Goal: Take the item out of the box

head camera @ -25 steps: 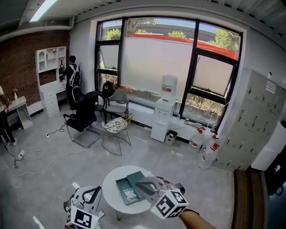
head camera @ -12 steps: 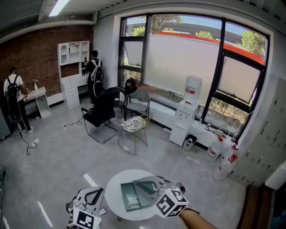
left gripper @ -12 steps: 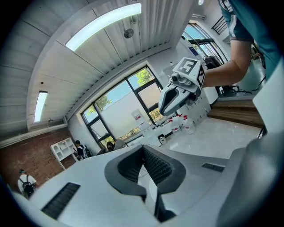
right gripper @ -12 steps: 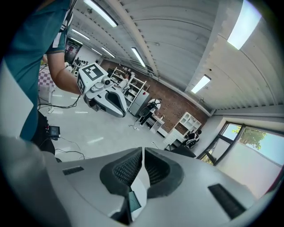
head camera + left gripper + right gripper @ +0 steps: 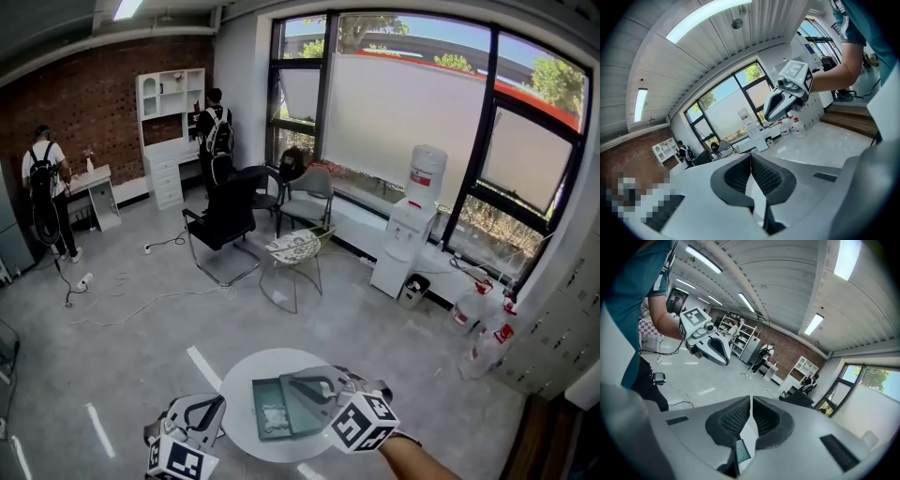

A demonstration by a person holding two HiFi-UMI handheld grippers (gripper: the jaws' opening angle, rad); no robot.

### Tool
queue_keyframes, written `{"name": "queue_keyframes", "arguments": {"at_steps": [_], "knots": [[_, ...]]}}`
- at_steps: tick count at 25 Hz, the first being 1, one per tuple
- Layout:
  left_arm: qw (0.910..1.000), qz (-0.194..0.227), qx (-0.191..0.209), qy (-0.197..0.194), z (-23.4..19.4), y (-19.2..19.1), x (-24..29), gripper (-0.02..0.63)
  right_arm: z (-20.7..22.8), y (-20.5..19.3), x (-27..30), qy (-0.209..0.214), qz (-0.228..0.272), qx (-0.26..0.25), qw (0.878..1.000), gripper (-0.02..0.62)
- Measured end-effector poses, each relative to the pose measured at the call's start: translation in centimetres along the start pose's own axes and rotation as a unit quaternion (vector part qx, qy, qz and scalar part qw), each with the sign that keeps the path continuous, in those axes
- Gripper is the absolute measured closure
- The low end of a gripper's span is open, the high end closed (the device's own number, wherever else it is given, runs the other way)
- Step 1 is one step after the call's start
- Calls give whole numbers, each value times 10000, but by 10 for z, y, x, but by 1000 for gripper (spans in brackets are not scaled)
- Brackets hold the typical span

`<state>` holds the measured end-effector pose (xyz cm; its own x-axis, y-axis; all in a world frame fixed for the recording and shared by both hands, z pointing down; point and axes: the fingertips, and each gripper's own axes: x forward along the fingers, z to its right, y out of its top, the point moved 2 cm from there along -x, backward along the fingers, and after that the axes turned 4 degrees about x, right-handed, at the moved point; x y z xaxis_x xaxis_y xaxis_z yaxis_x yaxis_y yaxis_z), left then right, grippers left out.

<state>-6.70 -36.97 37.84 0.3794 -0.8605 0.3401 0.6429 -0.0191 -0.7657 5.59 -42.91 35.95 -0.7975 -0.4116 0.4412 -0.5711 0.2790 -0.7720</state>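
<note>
Approach step, judged: left gripper [image 5: 216,405] and right gripper [image 5: 286,379], both pressed together and empty, flanked the open dark-green rectangular box [image 5: 298,412] at 8 and 2 o'clock, small white item [image 5: 274,420] inside; next, spread jaws over it.

White left gripper [image 5: 216,405], right gripper [image 5: 289,382]; teal sleeve [image 5: 628,296].
</note>
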Motion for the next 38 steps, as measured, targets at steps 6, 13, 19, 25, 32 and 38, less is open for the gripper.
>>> {"name": "queue_keyframes", "arguments": {"at_steps": [6, 13, 19, 25, 32, 38], "knots": [[9991, 32, -86, -421, 4, -30, 51, 586, 17, -36, 24, -106, -203, 274, 9994, 554], [9943, 17, -121, -1057, 22, -73, 117, 584, 30, -93, 48, -289, -488, 722, 9958, 554], [9874, -161, -144, -1570, 42, -120, 167, 583, 30, -140, 73, -366, -709, 1098, 9907, 554], [9773, -367, -231, -2072, 79, -166, 222, 581, 17, -201, 88, -319, -1001, 1447, 9839, 554], [9577, -749, -2, -2780, 138, -229, 280, 445, 0, -269, 102, -329, -1243, 1811, 9750, 554], [9341, -1066, 280, -3396, 189, -284, 320, 353, -24, -321, 120, -267, -1421, 2107, 9668, 554]]}}
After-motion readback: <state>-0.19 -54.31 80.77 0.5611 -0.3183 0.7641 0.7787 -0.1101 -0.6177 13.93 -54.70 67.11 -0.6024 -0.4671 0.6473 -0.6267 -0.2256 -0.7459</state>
